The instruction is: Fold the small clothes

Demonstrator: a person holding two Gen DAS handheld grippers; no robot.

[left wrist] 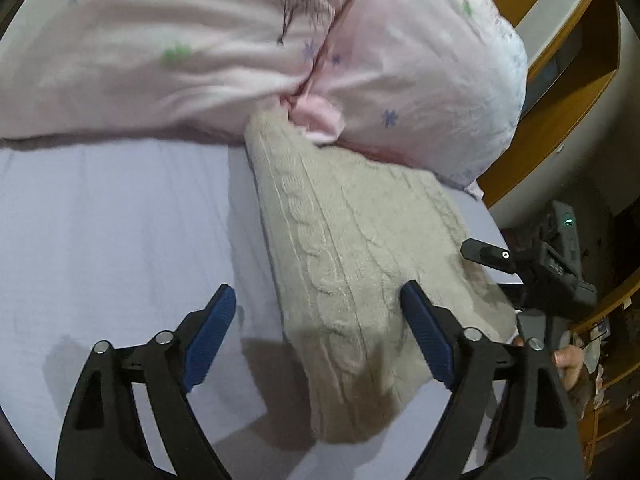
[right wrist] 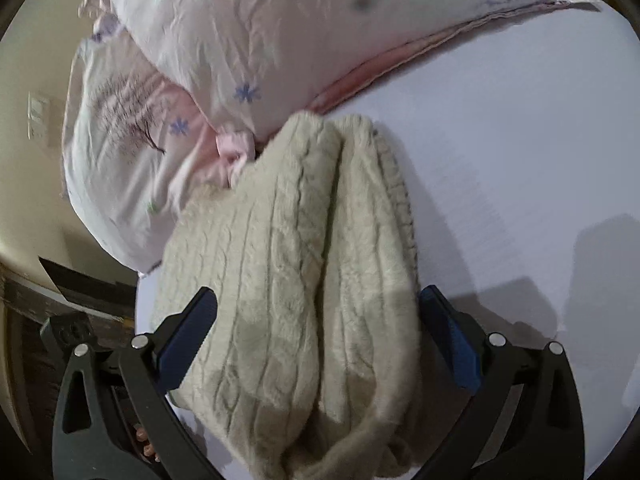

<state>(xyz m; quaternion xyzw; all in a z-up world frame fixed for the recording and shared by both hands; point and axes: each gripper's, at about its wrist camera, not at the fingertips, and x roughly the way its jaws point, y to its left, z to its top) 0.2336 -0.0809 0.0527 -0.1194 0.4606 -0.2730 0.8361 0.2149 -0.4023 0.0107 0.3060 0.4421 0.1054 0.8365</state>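
Observation:
A beige cable-knit garment lies folded lengthwise on the pale lilac sheet, its far end against the pillows. My left gripper is open just above its near left edge, blue pads wide apart, holding nothing. In the right wrist view the same knit lies in two long folds. My right gripper is open, its pads straddling the near end of the knit without closing on it. The right gripper also shows in the left wrist view at the knit's right edge.
Two pink floral pillows lie along the far side of the bed, also in the right wrist view. A wooden headboard or shelf stands at the right. The bed edge drops off at the left of the right wrist view.

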